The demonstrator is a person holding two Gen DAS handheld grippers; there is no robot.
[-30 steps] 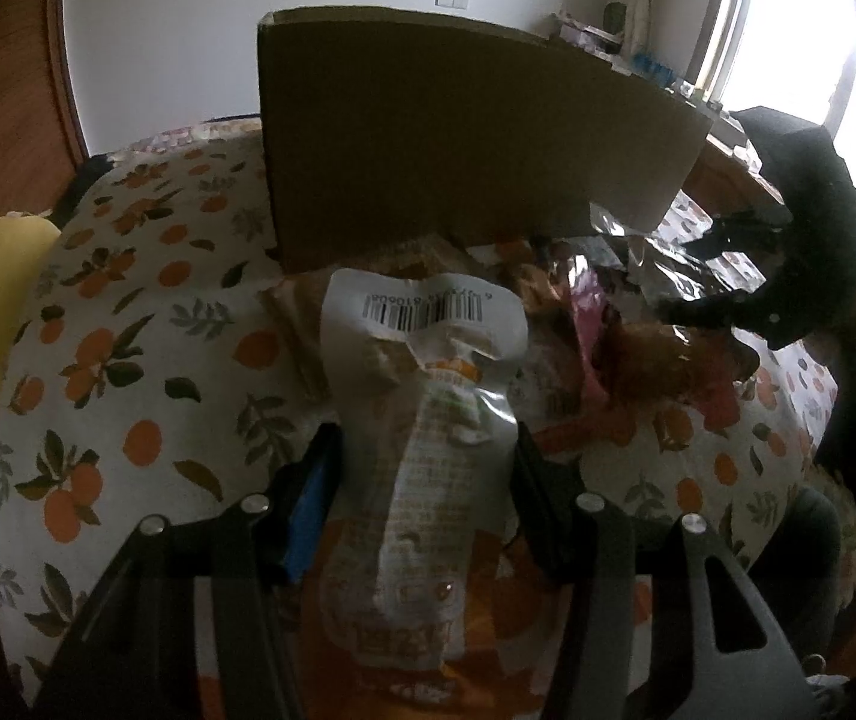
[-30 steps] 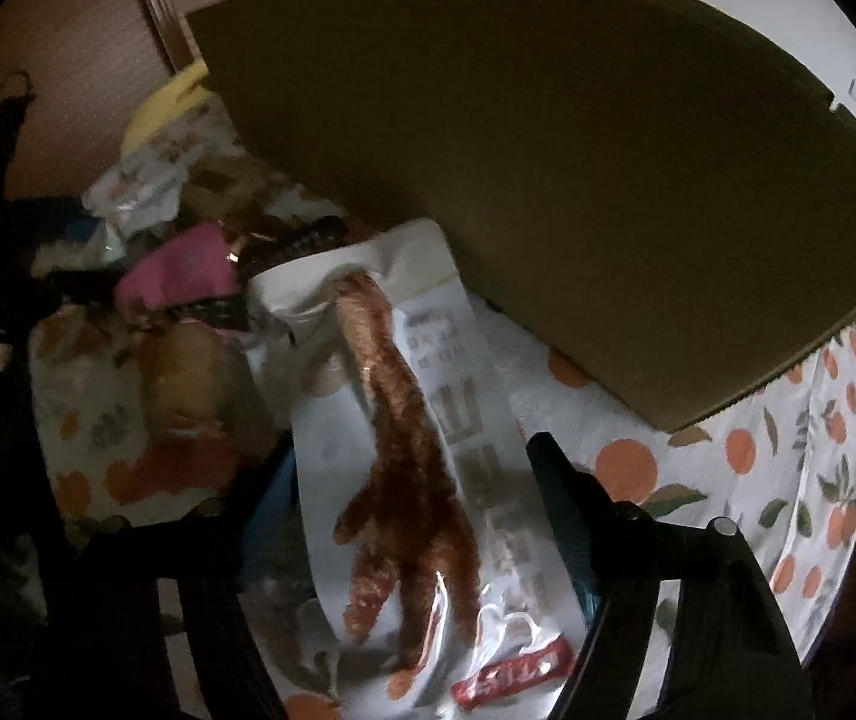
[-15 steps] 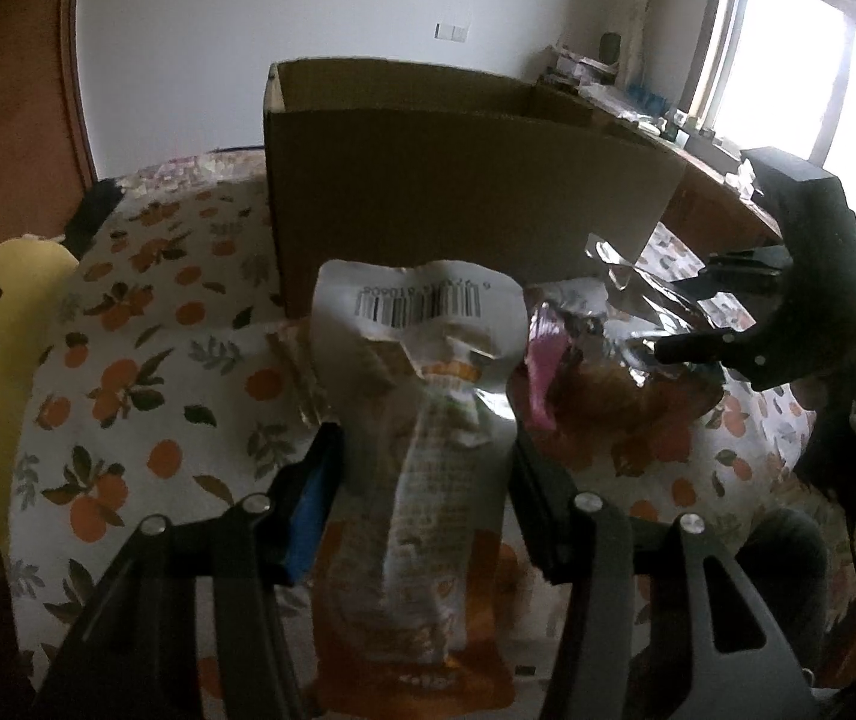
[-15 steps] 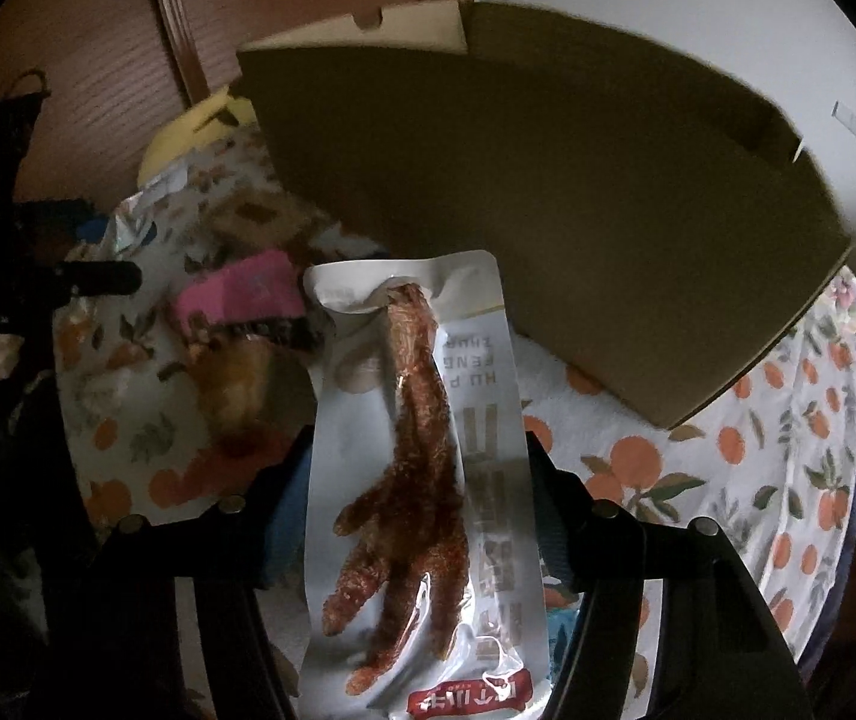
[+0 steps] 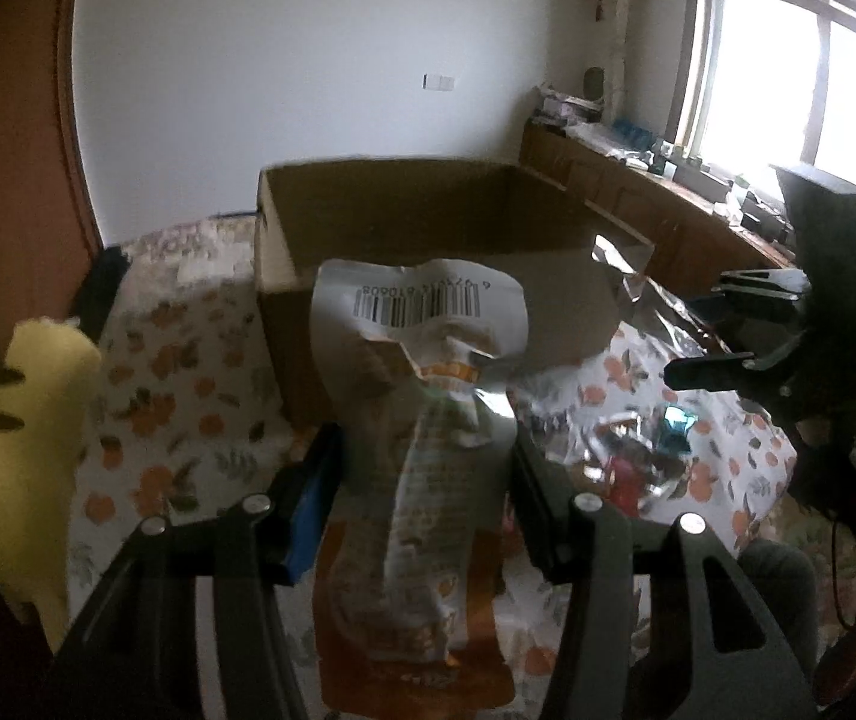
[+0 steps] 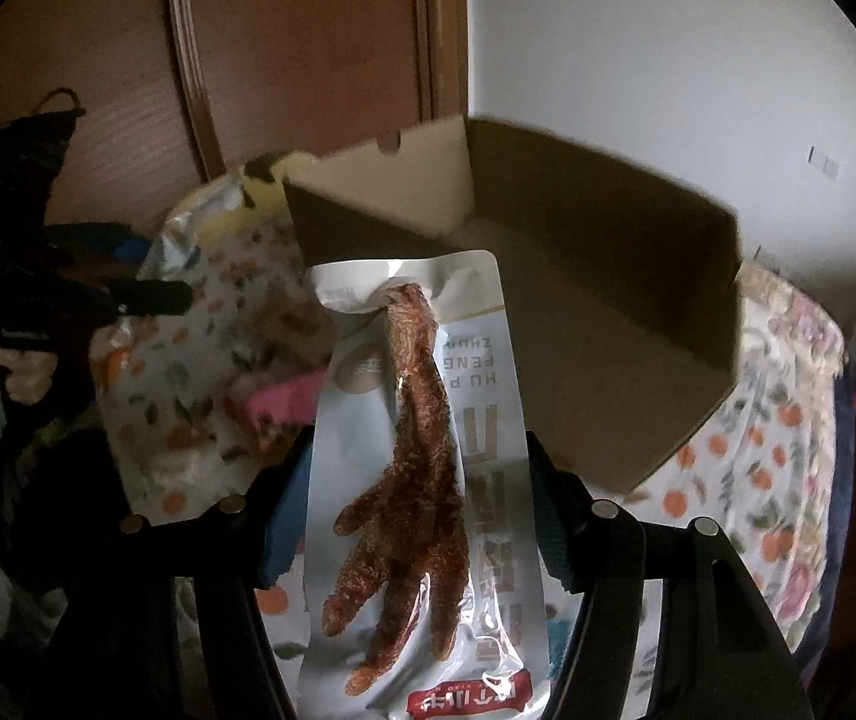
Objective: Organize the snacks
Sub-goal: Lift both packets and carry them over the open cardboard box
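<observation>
Snacks held one per tool, both ahead of and above the table. Left gripper [image 5: 425,480] clamped on orange pouch [image 5: 422,468], barcode end forward, raised toward cardboard box [image 5: 428,222] just beyond the fingertips. Right gripper [image 6: 419,492] pinching chicken-foot packet [image 6: 422,480] lengthwise, box mouth [image 6: 607,300] ahead and rightward. Probably poised for dropping in; box interior too dim to judge.

wall [image 5: 308,90]: white | window [image 5: 787,72]: bright, right | door [image 6: 308,30]: brown wood | tablecloth [image 5: 188,372]: orange-print
</observation>
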